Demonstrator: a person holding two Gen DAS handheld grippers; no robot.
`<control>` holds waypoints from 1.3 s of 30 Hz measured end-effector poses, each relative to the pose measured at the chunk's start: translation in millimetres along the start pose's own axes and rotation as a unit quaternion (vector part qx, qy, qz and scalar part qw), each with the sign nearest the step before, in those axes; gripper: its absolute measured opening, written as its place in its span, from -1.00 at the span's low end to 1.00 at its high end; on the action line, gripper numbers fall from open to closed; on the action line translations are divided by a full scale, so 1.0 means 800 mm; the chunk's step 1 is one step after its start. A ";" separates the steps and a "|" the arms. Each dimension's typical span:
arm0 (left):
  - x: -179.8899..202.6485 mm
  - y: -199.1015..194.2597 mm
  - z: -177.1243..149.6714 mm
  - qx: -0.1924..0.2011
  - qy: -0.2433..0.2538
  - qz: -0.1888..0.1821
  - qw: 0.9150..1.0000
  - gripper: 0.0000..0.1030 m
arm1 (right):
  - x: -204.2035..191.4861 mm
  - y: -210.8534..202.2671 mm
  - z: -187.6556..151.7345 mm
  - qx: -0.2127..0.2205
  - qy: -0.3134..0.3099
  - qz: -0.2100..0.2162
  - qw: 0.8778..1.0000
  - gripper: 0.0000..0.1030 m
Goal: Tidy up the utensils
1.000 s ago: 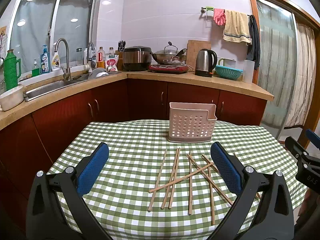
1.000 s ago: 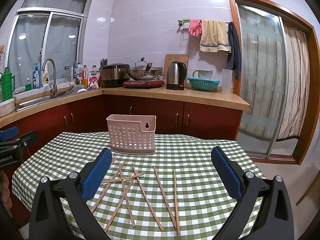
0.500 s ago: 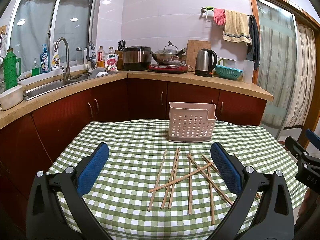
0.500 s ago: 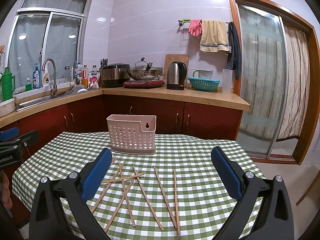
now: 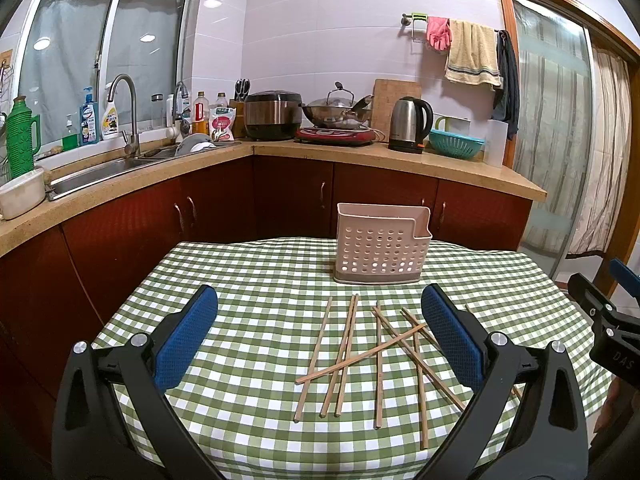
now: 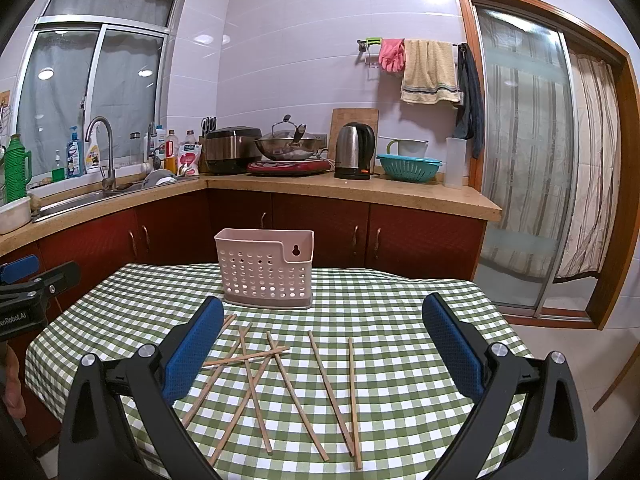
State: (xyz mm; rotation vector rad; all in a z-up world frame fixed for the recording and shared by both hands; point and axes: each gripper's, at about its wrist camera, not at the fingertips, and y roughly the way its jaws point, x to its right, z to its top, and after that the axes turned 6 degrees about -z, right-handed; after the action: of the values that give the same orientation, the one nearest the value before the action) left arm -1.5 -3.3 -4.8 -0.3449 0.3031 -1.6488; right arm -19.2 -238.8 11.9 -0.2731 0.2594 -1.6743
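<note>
**Chopsticks loose on the checked table**

The table [image 5: 248, 280] carries a pink holder [image 5: 380, 246] near its far edge. Wooden chopsticks [image 5: 348, 354] lie scattered and crossing toward the near edge. Left gripper [image 5: 320, 332] and right gripper [image 6: 322, 344] hang above, both spread wide, holding nothing.

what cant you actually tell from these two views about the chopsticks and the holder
- Holder interior: front wall hides it in both views, so its contents are unknown.
- Chopsticks count: left tool finger covers some in the left wrist view; right tool finger covers others in the right wrist view.
- Counter bottle labels: too small.
</note>
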 end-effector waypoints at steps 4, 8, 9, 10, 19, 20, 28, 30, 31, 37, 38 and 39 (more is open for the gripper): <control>0.002 0.007 -0.006 0.000 0.002 0.000 1.000 0.92 | -0.001 0.001 0.000 -0.001 0.000 0.000 1.000 0.88; 0.005 0.006 -0.002 -0.008 0.005 -0.002 1.000 0.92 | -0.003 0.005 -0.001 -0.004 -0.002 0.001 1.000 0.88; 0.006 0.010 -0.004 -0.010 0.005 -0.003 1.000 0.92 | -0.005 0.007 -0.003 -0.007 -0.004 0.001 1.000 0.88; 0.005 0.013 -0.006 -0.012 0.006 -0.004 1.000 0.92 | -0.006 0.009 -0.004 -0.008 -0.005 0.002 1.000 0.88; -0.016 0.065 -0.041 -0.068 -0.004 -0.019 0.997 0.92 | -0.005 0.055 -0.043 -0.055 -0.008 0.016 0.998 0.88; -0.017 0.070 -0.045 -0.067 -0.008 -0.021 0.998 0.92 | -0.004 0.060 -0.047 -0.061 -0.006 0.018 0.998 0.88; -0.025 0.136 -0.085 -0.102 0.007 -0.020 0.995 0.63 | 0.001 0.109 -0.084 -0.115 0.002 0.037 0.993 0.88; -0.026 0.152 -0.093 -0.111 0.009 -0.029 0.993 0.59 | 0.001 0.121 -0.095 -0.126 0.001 0.040 0.991 0.87; -0.027 0.158 -0.097 -0.112 0.011 -0.031 0.993 0.59 | 0.000 0.124 -0.098 -0.129 0.001 0.042 0.991 0.87; -0.027 0.196 -0.114 -0.131 0.038 -0.047 0.990 0.28 | 0.000 0.144 -0.112 -0.153 0.005 0.051 0.987 0.87; -0.027 0.202 -0.117 -0.136 0.042 -0.052 0.988 0.21 | 0.000 0.146 -0.114 -0.156 0.006 0.053 0.986 0.87; -0.026 0.206 -0.120 -0.141 0.039 -0.058 0.988 0.18 | -0.001 0.149 -0.115 -0.159 0.007 0.055 0.986 0.87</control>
State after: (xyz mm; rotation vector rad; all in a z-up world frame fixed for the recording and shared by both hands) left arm 112.6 -0.4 -158.7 -0.5199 0.5871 -1.7377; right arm 62.6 -251.3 -113.8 -0.4777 0.5443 -1.5235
